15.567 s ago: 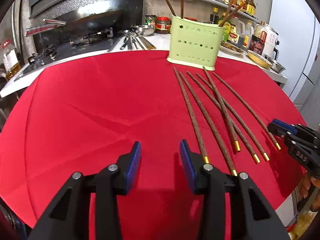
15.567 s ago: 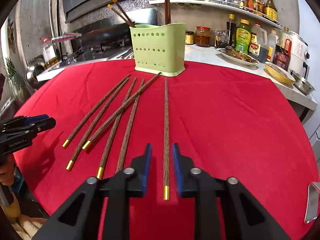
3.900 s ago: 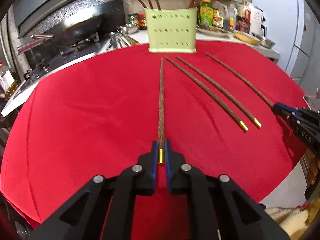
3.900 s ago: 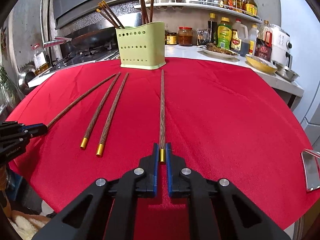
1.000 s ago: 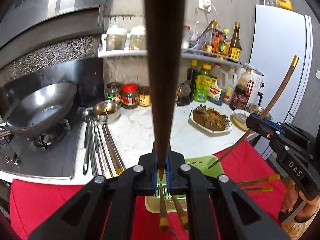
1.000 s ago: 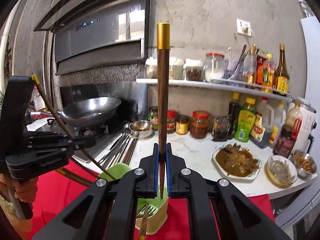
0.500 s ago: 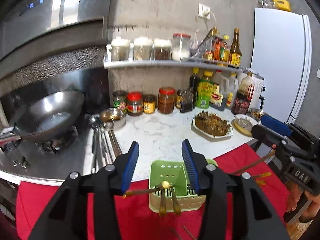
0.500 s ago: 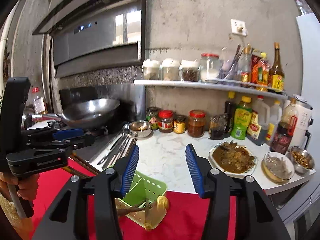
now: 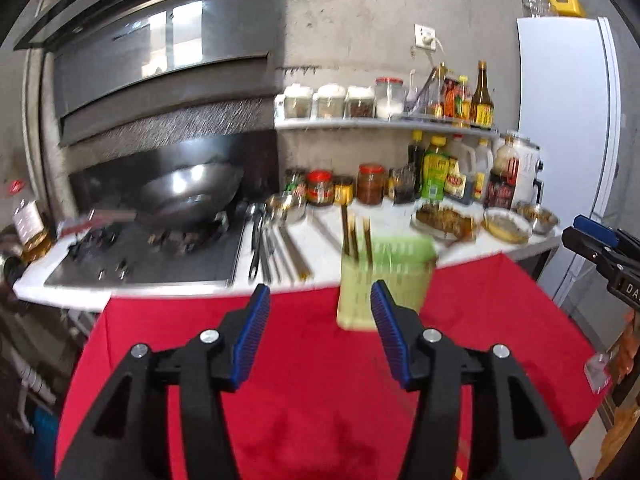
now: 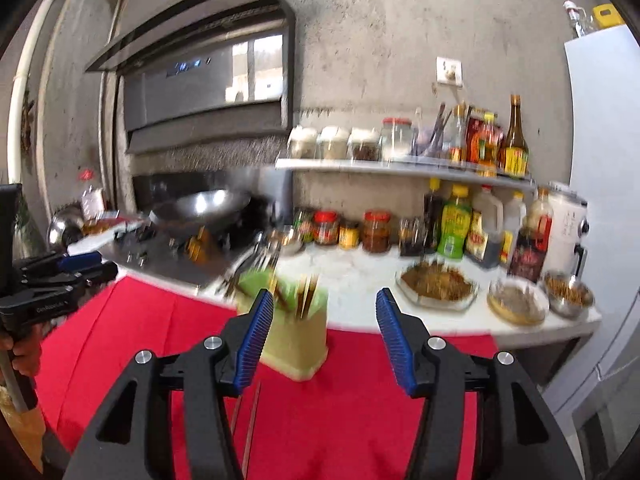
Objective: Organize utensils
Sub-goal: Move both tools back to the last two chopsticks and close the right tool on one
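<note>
Left gripper (image 9: 320, 332): jaws are opening, blue pads standing apart with nothing between them — only red cloth showing through the gap.
Right gripper (image 10: 324, 340): jaws are opening too, nothing between the pads; the green holder is merely showing behind the gap, not in it.
Tablecloth (image 9: 300, 380): red fabric is lying under both grippers — soft, likely to ruck if a fingertip is dragging on it.
Loose chopsticks (image 10: 251, 428): two thin dark sticks are lying on the cloth just below the right gripper's left finger, blurred, pointing toward the holder.
How they are likely handling: light, stiff, slim and smooth — I'm judging they are rolling easily and lying nearly flush with the cloth.
Where to be gripping: near one end, pads squeezing across the stick's width, so the long part is swinging up freely for dropping in.
Holder (image 9: 384, 280): pale green perforated tub is standing upright at the table's far edge — light plastic, probably tipping if knocked.
Stored chopsticks (image 9: 354, 236): several are standing in it, ends sticking out the top.
Counter beyond (image 9: 360, 216): jars, bottles and dishes are sitting well behind.
</note>
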A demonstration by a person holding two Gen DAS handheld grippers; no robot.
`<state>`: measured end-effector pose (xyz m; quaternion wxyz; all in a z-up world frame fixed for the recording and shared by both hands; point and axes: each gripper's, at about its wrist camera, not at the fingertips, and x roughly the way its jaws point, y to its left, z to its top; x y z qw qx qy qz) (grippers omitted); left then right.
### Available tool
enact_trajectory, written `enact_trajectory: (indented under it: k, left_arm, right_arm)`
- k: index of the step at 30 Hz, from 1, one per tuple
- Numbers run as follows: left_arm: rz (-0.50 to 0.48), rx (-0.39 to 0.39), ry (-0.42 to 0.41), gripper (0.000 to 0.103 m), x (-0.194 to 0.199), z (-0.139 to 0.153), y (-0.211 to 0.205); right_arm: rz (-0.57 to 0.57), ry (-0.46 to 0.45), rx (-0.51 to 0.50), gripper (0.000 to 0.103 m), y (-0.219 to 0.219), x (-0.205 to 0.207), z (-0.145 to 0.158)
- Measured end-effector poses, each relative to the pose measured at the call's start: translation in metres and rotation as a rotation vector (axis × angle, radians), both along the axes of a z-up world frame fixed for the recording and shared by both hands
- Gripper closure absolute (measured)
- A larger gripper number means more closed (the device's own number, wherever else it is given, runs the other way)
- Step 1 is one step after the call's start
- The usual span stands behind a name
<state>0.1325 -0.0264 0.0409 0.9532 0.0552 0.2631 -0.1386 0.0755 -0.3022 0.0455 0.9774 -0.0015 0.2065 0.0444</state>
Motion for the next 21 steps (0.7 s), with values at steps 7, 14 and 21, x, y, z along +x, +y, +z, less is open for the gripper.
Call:
enact_trajectory:
  k: [7, 14, 21]
  left_arm:
    - [0.045, 0.007, 0.095, 0.051, -0.053, -0.083, 0.019]
    - [0.050, 0.045, 0.108, 0.051, -0.082, -0.124, 0.023]
    - [0.062, 0.027, 0.151, 0.051, -0.084, -0.142, 0.031]
  right_arm:
    - [0.028, 0.128, 0.024, 0.048, 0.023, -0.047, -0.088]
    - [0.029, 0.175, 0.009, 0.048, 0.040, -0.069, -0.134]
    - [0.038, 0.230, 0.019, 0.048, 0.050, -0.067, -0.156]
